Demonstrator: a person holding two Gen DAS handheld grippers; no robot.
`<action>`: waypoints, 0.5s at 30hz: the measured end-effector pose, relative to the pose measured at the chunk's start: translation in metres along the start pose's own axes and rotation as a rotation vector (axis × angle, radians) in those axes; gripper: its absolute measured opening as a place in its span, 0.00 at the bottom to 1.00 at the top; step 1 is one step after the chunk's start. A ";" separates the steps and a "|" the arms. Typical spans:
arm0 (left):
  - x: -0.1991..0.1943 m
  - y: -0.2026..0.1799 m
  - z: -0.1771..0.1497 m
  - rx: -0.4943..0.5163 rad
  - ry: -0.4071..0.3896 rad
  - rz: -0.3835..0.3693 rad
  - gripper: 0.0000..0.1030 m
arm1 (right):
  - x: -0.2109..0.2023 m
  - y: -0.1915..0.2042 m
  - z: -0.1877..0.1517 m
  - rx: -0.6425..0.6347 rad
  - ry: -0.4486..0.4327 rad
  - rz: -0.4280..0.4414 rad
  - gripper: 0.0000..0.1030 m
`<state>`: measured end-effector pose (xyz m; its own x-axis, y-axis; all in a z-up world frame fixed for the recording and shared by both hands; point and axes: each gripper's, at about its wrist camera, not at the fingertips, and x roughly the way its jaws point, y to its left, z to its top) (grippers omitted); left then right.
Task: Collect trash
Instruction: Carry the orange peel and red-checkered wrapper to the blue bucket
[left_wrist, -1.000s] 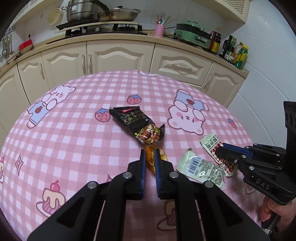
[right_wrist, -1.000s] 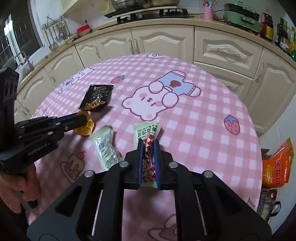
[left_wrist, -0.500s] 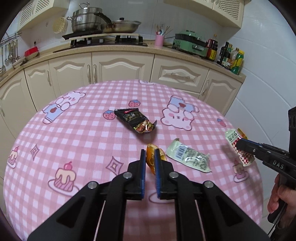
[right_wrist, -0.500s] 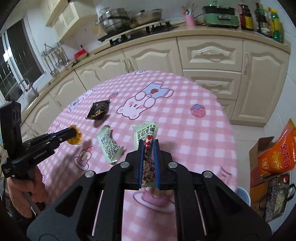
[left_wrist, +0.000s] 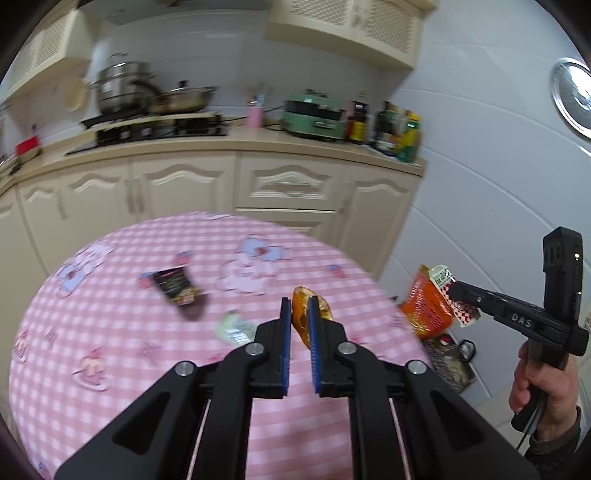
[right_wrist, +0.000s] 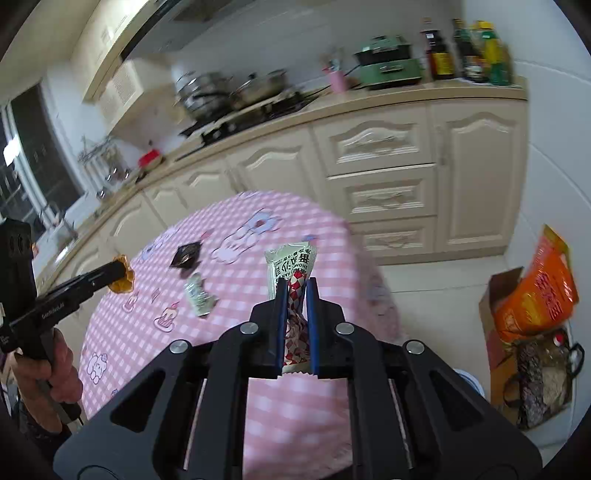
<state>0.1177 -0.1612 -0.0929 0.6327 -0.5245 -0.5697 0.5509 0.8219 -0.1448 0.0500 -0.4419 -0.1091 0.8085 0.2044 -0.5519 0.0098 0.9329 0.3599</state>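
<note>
My left gripper (left_wrist: 299, 300) is shut on a crumpled orange wrapper (left_wrist: 301, 312) and holds it in the air over the round table's right side; the same wrapper (right_wrist: 122, 280) shows at the left of the right wrist view. My right gripper (right_wrist: 295, 280) is shut on a pale green packet with a red-and-white checked end (right_wrist: 291, 264), lifted past the table's right edge; that packet (left_wrist: 445, 283) also appears at the right of the left wrist view. A black snack bag (left_wrist: 176, 286) and a pale green wrapper (left_wrist: 233, 327) lie on the pink checked tablecloth (left_wrist: 110, 332).
On the floor right of the table stands a cardboard box (right_wrist: 496, 325) with an orange bag (right_wrist: 543, 291) in it, and a dark patterned bag (right_wrist: 539, 373) beside it. Cream cabinets (left_wrist: 288, 184) and a worktop with pots and bottles run behind. A person's hand (left_wrist: 543, 387) grips the right tool.
Both grippers have lifted off the table with their wrappers and swung to the right. The right one now hangs beyond the table's edge, with the floor box in sight.
</note>
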 end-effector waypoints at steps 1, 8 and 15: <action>0.003 -0.010 0.000 0.012 0.004 -0.020 0.08 | -0.007 -0.009 -0.001 0.014 -0.010 -0.019 0.10; 0.049 -0.112 -0.005 0.127 0.085 -0.192 0.08 | -0.047 -0.095 -0.024 0.163 -0.028 -0.145 0.10; 0.122 -0.197 -0.038 0.200 0.241 -0.280 0.08 | -0.044 -0.175 -0.072 0.334 0.045 -0.215 0.10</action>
<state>0.0656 -0.3781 -0.1647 0.3112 -0.6352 -0.7069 0.7936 0.5829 -0.1744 -0.0300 -0.5925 -0.2018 0.7406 0.0347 -0.6710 0.3731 0.8093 0.4536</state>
